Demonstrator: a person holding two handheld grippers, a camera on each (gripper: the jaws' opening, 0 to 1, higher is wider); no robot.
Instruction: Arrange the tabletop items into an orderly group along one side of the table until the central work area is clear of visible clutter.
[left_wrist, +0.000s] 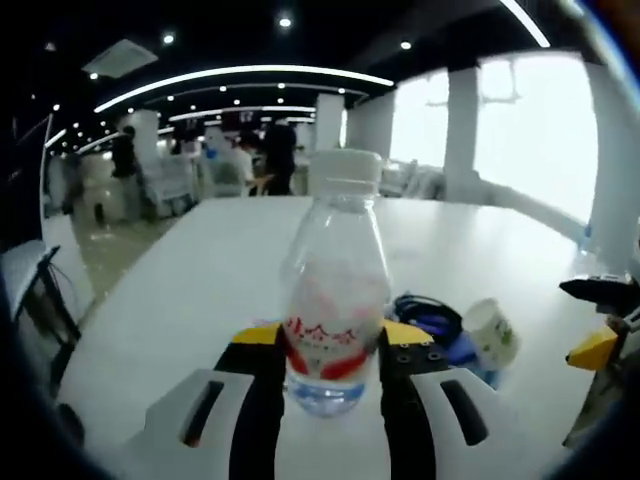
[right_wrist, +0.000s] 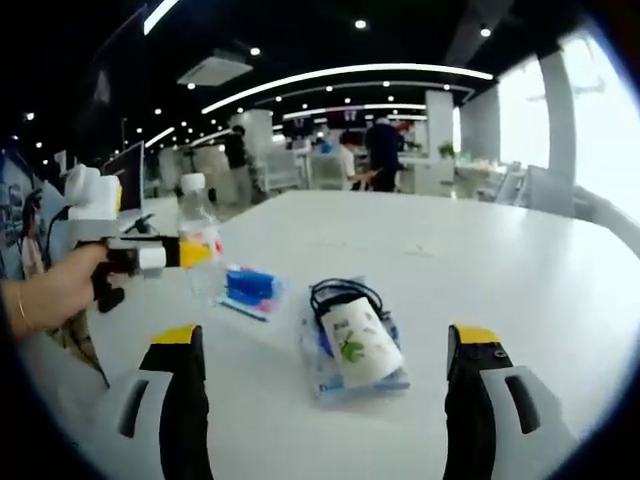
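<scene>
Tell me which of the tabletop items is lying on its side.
The white paper cup with the green print. It lies tipped over on the flat packet beside the black cable, while the water bottle is upright in the left gripper.

From my right gripper view, the cup (right_wrist: 360, 348) lies on its side on the flat packet (right_wrist: 322, 375) mid-table (right_wrist: 480, 260), a coiled cable (right_wrist: 340, 293) just behind it, the small pack (right_wrist: 250, 288) to its left, and the bottle (right_wrist: 199, 240) nearest the table's left edge.
</scene>
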